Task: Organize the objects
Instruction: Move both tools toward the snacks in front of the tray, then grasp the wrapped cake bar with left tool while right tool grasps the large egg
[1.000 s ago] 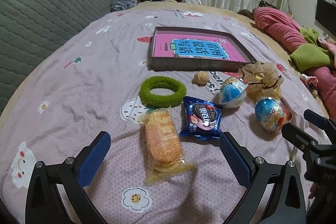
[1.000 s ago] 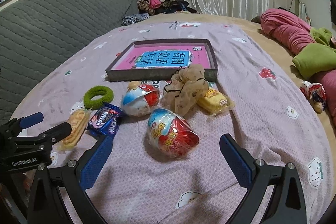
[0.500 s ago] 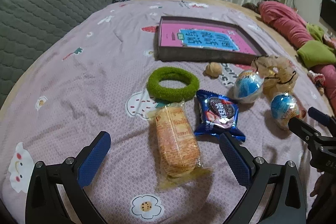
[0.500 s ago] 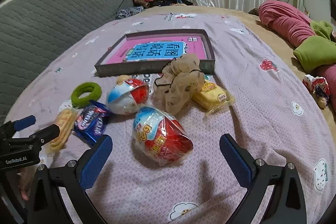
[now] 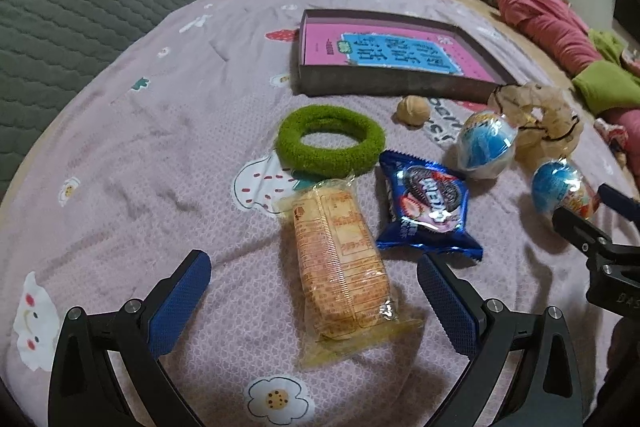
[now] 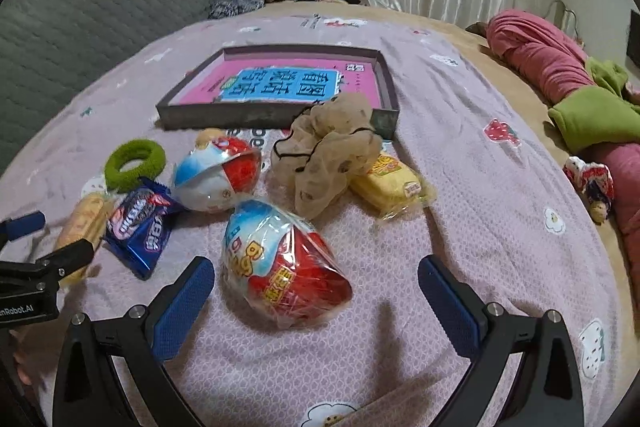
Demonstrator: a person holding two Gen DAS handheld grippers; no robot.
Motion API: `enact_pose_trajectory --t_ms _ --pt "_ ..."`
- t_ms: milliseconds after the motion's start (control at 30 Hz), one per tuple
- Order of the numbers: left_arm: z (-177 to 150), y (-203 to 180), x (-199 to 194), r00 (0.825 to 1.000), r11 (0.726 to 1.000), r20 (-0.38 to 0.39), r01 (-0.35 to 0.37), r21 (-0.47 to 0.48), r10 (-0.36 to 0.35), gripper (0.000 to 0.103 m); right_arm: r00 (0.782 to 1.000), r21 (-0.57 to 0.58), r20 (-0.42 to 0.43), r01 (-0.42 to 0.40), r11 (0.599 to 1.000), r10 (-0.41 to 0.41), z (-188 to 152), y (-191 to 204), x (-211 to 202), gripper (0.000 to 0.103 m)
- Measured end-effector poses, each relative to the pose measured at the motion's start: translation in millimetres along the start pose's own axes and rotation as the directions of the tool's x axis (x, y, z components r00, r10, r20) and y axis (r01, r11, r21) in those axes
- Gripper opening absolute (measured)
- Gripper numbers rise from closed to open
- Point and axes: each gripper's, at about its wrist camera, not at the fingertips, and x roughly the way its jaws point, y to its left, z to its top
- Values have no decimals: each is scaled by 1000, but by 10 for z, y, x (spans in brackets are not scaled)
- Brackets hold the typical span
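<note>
While hovering low over the lilac printed bedsheet (image 5: 120, 167), kept the left gripper (image 5: 312, 267) with jaws spread wide and gripping nothing, straddling without touching the clear-wrapped pack of orange biscuits (image 5: 340, 267). Judged that pack light but brittle under a slick wrapper; best taken across its narrow width at mid-length, with a gentle squeeze to avoid crushing.

Just beyond, found the fuzzy green ring (image 5: 330, 141), probably soft and easy to pinch anywhere on its band. To its right, noted the blue foil cookie packet (image 5: 426, 203), likely light, crinkly and slippery. Further right, saw a blue-and-white wrapped toy egg (image 5: 486, 145), a beige gauze scrunchie (image 5: 536, 115), and the dark shallow box with a pink printed sheet inside (image 5: 384, 83) behind them all.

Over on the right, held the right gripper (image 6: 314, 267) equally wide open and empty, bracketing the red-and-blue film-wrapped toy egg (image 6: 296, 279) lying on the bed between the tips. Reckoned that egg rigid, rounded and slick, apt to squirt out of a careless pinch; best taken across its fattest middle.

Could not see all of the yellow wrapped snack (image 6: 386, 183), partly tucked under the scrunchie, nor the small tan ball (image 5: 414, 109), half hidden behind an egg in the right view. Could not read the blurred print in the box. Could not tell where each thing belonged.
</note>
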Motion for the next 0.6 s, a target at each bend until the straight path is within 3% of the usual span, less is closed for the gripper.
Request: enact_pose_trajectory --t_ms 167,333,600 --pt "14 -49 27 998 998 6 -61 26 61 103 999 -32 -47 -1 999 0 -13 82 125 103" --pt "18 -65 -3 998 997 17 -57 43 56 103 999 -37 -41 -8 999 7 -29 95 128 102" --pt "66 -22 -2 1000 1000 10 15 9 -15 103 999 -47 -41 -18 999 16 -48 137 125 83"
